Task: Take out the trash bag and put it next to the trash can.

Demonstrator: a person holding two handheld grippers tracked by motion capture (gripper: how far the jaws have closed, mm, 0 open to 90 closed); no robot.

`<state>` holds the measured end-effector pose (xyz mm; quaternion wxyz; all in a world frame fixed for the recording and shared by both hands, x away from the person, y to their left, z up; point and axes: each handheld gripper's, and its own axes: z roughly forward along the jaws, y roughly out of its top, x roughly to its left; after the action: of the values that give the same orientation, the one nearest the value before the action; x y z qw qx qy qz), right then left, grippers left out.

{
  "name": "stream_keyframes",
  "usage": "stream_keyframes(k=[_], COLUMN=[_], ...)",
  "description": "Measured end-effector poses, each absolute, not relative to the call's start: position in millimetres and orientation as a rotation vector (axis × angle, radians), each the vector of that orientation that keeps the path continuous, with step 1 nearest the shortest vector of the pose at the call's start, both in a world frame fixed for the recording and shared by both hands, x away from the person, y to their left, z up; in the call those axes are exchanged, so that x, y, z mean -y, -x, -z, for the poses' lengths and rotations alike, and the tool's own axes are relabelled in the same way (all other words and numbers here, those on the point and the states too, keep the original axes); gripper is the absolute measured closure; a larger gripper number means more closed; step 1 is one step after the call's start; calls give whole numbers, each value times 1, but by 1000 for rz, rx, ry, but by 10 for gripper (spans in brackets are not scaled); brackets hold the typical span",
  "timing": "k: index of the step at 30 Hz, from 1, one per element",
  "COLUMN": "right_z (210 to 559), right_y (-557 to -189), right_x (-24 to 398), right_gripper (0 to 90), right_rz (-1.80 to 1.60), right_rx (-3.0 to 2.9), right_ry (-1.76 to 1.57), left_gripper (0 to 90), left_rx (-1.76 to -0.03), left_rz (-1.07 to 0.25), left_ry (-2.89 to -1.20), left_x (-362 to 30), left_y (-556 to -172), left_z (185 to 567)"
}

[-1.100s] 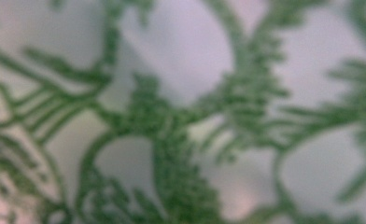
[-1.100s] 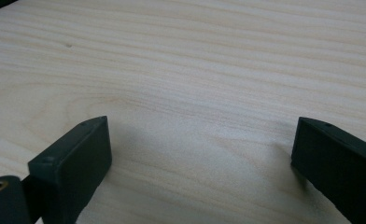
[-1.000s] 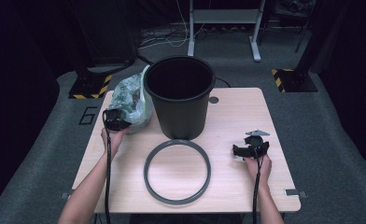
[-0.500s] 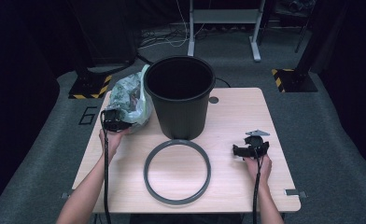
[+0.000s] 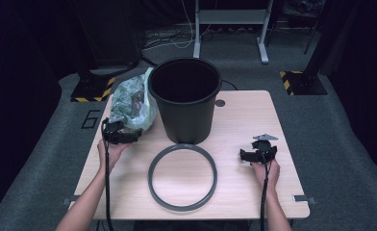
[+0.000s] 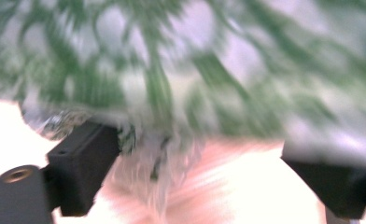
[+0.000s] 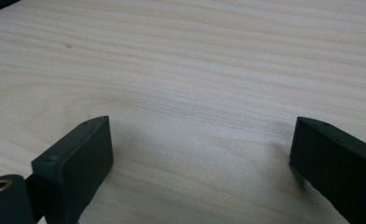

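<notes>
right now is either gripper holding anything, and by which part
Nothing is held. The left gripper has just been opening, its fingers wide apart at the bottom edge of the green-printed plastic bag. The right gripper is open over bare table.

The tabletop [image 5: 244, 120] is smooth, pale wood. The bag [image 5: 131, 101] is thin, crinkly, shiny plastic. The bucket [image 5: 185, 103] and ring [image 5: 182, 204] look like dull plastic.

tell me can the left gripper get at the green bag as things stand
Probably yes. The left gripper sits right at the near edge of the green bag, and its jaws, which have just been opening, stand wide apart with bag film hanging between them, unpinched. Nothing stands between the two; the black bin is off to one side.
</notes>
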<state>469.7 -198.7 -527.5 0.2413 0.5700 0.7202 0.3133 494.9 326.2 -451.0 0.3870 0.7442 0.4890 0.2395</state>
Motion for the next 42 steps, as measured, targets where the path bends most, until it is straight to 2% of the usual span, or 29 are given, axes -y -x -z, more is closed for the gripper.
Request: stream_keyframes(k=[17, 30, 33, 42], right_z=[527, 528, 528, 528], right_y=[-469, -468, -468, -467], right_x=[198, 196, 196, 195], right_gripper=[58, 40, 40, 34], right_rz=[-857, -854, -856, -844], right_rx=[-1965, -1979, -1977, -1970], right_ry=[-1561, -1553, -1553, -1556], left_gripper=[30, 8, 8, 1], left_rx=[-1203, -1266, -1290, -1286], left_rz=[-601, -484, -470, -536], left_ry=[-1937, -2057, -2037, -2041], left_x=[-330, -328, -330, -325], left_y=[-438, -419, -418, -414], left_z=[468, 519, 526, 530])
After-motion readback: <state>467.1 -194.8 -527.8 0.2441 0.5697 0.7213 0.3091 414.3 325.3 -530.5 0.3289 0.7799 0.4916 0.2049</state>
